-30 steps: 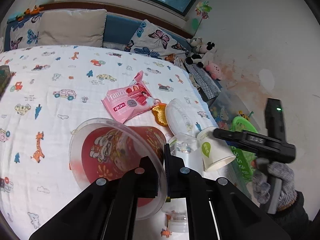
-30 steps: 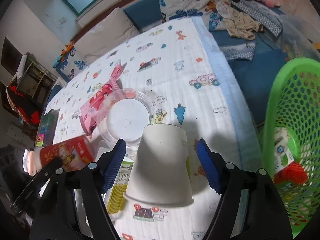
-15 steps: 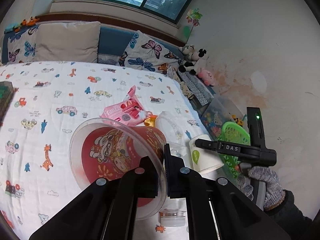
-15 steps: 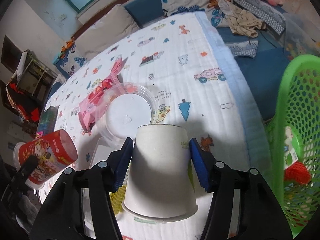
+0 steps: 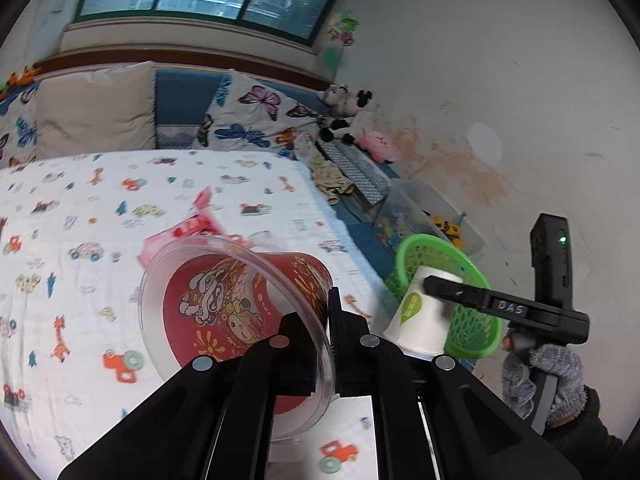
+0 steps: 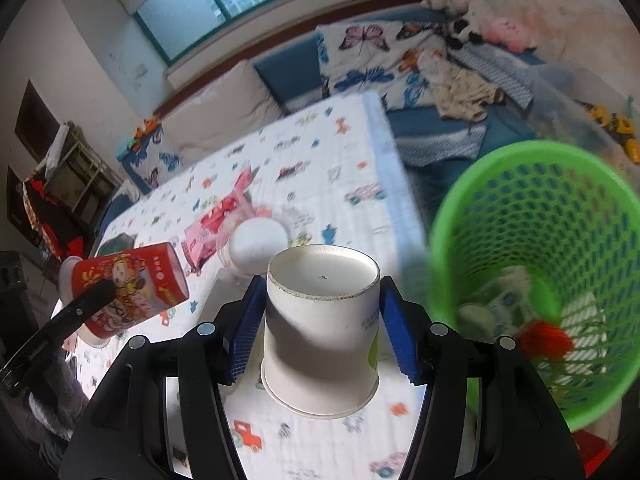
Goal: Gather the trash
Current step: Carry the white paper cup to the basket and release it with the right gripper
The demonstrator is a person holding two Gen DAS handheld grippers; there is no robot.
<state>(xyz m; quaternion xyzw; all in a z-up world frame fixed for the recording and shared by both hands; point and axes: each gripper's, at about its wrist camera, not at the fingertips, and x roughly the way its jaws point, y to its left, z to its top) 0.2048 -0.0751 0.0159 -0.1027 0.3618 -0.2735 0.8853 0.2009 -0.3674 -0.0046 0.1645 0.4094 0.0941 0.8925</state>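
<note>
White paper cup sits mouth-down between the blue pads of the right gripper, the fingers closed onto its sides, base toward the camera; that squeeze across the wall likely suits a light, crushable thing, and holding it beside the green basket suggests it is about to be dropped in; the left gripper has its fingers shut to a narrow gap on the clear rim of the red printed cup, pinching the lip rather than the wide body, the cup tilted and lifted above the bed; the pink wrapper and a white lid lie on the patterned sheet, not yet collected; the right wrist view alone shows trash already at the basket's bottom; the left wrist view alone shows the gloved right hand and the paper cup overlapping the basket's rim.
</note>
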